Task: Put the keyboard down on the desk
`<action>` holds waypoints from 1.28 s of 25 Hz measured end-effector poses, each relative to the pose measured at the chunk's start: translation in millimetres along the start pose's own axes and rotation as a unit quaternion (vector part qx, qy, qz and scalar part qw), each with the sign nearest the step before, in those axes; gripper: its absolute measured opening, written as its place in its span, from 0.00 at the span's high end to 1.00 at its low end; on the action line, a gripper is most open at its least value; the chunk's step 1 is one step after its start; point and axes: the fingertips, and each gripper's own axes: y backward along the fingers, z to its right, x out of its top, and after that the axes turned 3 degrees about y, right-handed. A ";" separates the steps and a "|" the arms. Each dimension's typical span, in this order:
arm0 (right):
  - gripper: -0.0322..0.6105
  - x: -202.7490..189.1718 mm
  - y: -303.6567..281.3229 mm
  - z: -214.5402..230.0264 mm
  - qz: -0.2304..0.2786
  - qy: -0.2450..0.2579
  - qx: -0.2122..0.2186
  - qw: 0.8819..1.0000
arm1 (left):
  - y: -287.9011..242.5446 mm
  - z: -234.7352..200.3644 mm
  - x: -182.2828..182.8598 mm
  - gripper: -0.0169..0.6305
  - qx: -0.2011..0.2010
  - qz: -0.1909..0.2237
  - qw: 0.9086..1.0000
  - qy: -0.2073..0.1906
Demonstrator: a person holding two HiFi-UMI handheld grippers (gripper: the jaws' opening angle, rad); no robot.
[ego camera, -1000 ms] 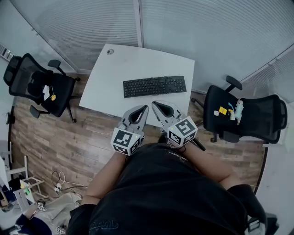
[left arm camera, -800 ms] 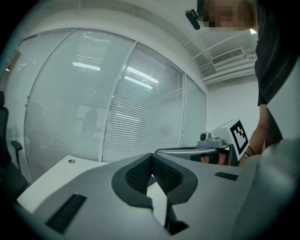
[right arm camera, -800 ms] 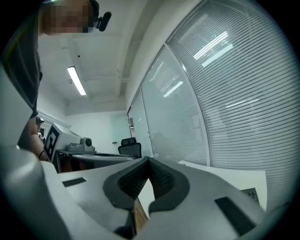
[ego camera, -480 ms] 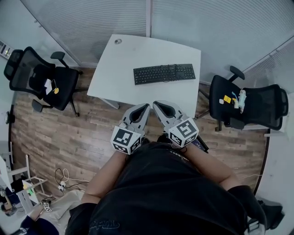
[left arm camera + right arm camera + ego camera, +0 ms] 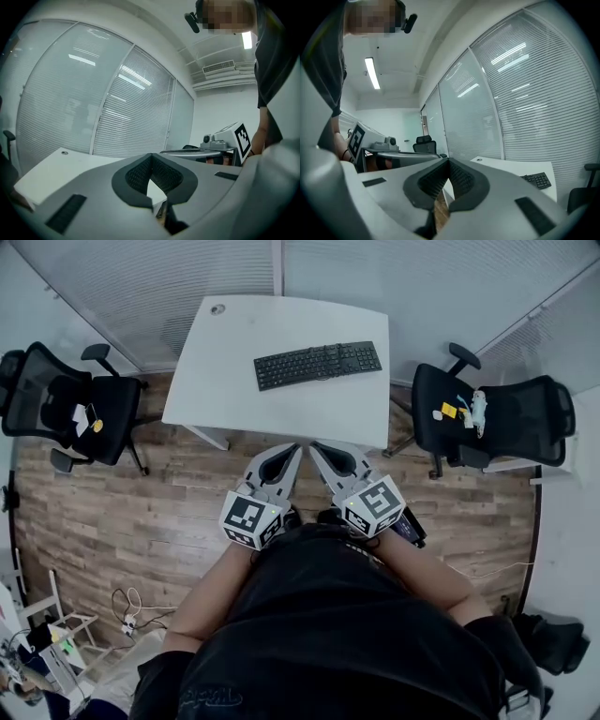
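The keyboard (image 5: pixel 319 365) is seen flat on the desk (image 5: pixel 216 381), well ahead of the left gripper (image 5: pixel 294 449) and right gripper (image 5: pixel 315 447). Its long axis lies crosswise. Both jaws are closed on nothing, and the right is judged nearer.

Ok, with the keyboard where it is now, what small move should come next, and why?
Probably just lower both grippers and stop: the keyboard lies flat on the desk, and the left gripper and right gripper are shut, empty, over the floor short of the desk edge.
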 end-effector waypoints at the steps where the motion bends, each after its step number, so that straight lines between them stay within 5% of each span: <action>1: 0.92 1.1 3.1 -0.8 0.001 0.003 0.001 1.000 | -0.1 2.3 0.3 0.95 0.000 0.002 1.000 0.002; 32: 0.92 -20.7 159.7 45.4 -0.002 0.018 0.087 0.996 | -60.0 152.8 -43.4 0.95 0.081 0.014 0.997 -0.001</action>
